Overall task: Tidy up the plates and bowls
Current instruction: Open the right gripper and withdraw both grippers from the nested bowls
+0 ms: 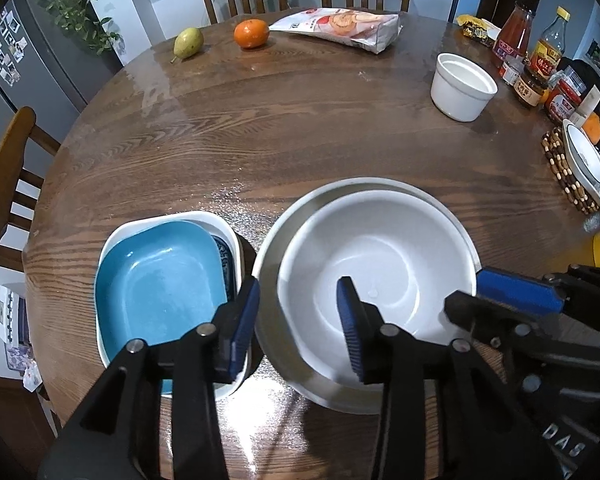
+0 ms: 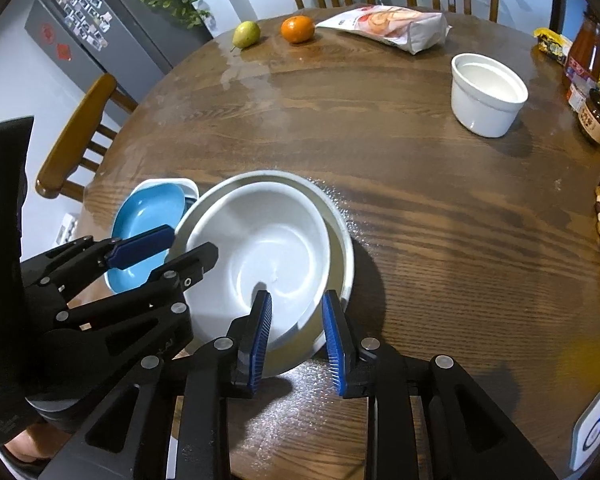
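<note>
Both grippers work the white bowl (image 2: 260, 256), nested inside the wider metal bowl (image 2: 342, 240) at the table's (image 2: 440, 208) near edge, beside the blue dish (image 1: 160, 284). Best to settle it level. Right gripper (image 2: 296, 340) straddles both rims, fingers apart, not clamped. Left gripper (image 1: 298, 328) gapes wide across the near rims, holding nothing.

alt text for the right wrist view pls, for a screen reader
The right gripper straddles the near rims of a white bowl nested in a wider metal bowl on a round wooden table, jaws open. The left gripper straddles the bowls' left rims; a blue dish sits behind it.
</note>
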Action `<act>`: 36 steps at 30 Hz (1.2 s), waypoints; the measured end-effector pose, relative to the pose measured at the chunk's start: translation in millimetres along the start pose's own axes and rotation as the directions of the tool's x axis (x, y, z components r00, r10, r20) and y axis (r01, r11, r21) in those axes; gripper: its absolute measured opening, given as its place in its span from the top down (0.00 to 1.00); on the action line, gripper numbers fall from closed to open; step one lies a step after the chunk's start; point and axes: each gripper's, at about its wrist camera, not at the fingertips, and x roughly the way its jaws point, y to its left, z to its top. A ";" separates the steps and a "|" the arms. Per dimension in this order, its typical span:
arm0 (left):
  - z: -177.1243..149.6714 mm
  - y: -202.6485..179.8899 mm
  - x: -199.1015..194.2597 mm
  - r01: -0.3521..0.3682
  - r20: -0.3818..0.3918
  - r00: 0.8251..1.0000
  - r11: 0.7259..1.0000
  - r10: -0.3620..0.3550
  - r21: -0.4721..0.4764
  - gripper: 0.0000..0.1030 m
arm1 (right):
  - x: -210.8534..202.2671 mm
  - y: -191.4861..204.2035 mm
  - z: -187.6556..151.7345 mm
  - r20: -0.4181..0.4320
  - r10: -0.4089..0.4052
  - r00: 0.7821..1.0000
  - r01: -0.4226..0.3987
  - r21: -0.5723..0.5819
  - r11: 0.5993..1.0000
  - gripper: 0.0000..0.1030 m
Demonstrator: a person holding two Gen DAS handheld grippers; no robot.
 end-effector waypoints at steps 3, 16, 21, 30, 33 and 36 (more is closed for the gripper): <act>0.1 2.3 -2.5 0.002 0.007 1.000 1.000 -0.002 -0.009 0.58 | -4.2 -3.7 1.2 0.013 -0.008 1.000 0.007 0.014 1.000 0.66; -0.9 7.4 -13.0 -0.015 0.036 0.999 0.999 0.016 -0.036 0.33 | -17.0 -8.6 1.2 0.066 0.023 0.998 -0.026 0.043 0.999 0.46; -1.0 5.2 -16.3 -0.014 0.045 0.999 0.999 0.015 -0.037 0.33 | -23.1 -13.6 0.1 0.083 0.024 0.996 -0.029 0.060 0.998 0.46; 3.3 -9.2 -23.3 -0.007 0.069 0.998 1.000 0.009 -0.020 0.33 | -36.3 -28.0 -6.6 0.109 0.012 0.994 -0.023 0.095 0.995 0.46; 4.3 -15.8 -25.0 -0.005 0.076 0.997 1.000 0.006 -0.012 0.33 | -41.3 -34.4 -8.2 0.120 0.008 0.993 -0.021 0.104 0.994 0.46; 6.0 -21.9 -26.0 -0.007 0.082 0.997 1.000 0.007 -0.003 0.33 | -45.9 -41.4 -9.6 0.130 0.005 0.991 -0.020 0.115 0.993 0.46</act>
